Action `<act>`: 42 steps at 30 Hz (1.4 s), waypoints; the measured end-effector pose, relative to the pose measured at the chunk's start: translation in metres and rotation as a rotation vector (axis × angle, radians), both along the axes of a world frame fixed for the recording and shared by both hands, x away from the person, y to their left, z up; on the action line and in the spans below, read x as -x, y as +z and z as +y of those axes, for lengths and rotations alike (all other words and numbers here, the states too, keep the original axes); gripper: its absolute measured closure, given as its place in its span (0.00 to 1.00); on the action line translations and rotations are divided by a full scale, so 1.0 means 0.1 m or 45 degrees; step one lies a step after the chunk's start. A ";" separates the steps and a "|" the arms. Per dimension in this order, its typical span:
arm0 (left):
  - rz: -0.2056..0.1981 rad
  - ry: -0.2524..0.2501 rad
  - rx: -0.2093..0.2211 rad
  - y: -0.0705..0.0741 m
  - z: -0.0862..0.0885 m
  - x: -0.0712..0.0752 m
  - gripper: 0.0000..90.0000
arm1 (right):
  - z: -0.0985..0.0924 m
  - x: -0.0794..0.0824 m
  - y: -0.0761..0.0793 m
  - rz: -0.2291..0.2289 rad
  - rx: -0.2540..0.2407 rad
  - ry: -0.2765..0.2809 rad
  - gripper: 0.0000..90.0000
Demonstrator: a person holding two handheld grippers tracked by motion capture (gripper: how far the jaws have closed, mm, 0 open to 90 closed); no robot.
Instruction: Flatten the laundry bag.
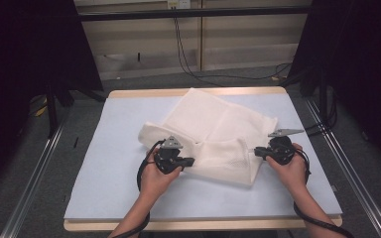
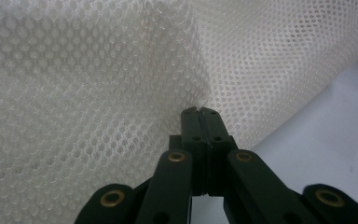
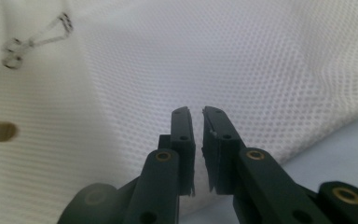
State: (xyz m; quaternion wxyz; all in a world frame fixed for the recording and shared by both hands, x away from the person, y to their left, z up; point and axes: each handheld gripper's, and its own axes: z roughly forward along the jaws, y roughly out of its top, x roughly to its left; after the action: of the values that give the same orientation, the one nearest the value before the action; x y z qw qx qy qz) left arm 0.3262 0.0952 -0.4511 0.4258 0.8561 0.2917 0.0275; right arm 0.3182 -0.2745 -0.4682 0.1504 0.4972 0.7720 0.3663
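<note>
Mesh bag (image 1: 218, 139) between grippers; left gripper (image 2: 199, 112) clenched on its edge; right gripper (image 3: 196, 112) slightly parted

A white mesh cloth (image 1: 218, 134) is seen on the table: a soft, matt netting of small, even holes, thin enough for the layers beneath to be made out. A small metal zip pull (image 3: 32, 41) is seen on it in the right gripper view. The table top (image 1: 114, 168) is covered with a smooth, matt, pale blue sheet, and a light wood edge (image 1: 198, 224) is shown at its near and far sides. The left gripper (image 2: 199, 112) and the right gripper (image 3: 196, 112) are made of black matt plastic, set with brass-coloured metal rivets.
</note>
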 end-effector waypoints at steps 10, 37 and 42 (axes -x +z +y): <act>-0.001 0.024 -0.004 -0.01 0.07 0.09 1.00 | 0.34 0.15 0.14 -0.028 -0.210 0.222 0.87; 0.058 0.230 -0.041 0.21 0.46 0.01 0.43 | 0.66 0.29 0.02 0.036 -0.290 0.439 0.89; 0.028 0.257 -0.021 0.23 0.59 -0.03 0.32 | 0.62 0.27 -0.01 0.040 -0.269 0.413 0.88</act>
State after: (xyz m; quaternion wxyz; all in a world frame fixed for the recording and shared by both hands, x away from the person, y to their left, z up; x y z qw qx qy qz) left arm 0.3295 0.1542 -0.4285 0.4106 0.8261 0.3807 0.0632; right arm 0.2915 -0.2125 -0.4692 0.0243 0.3847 0.8016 0.4569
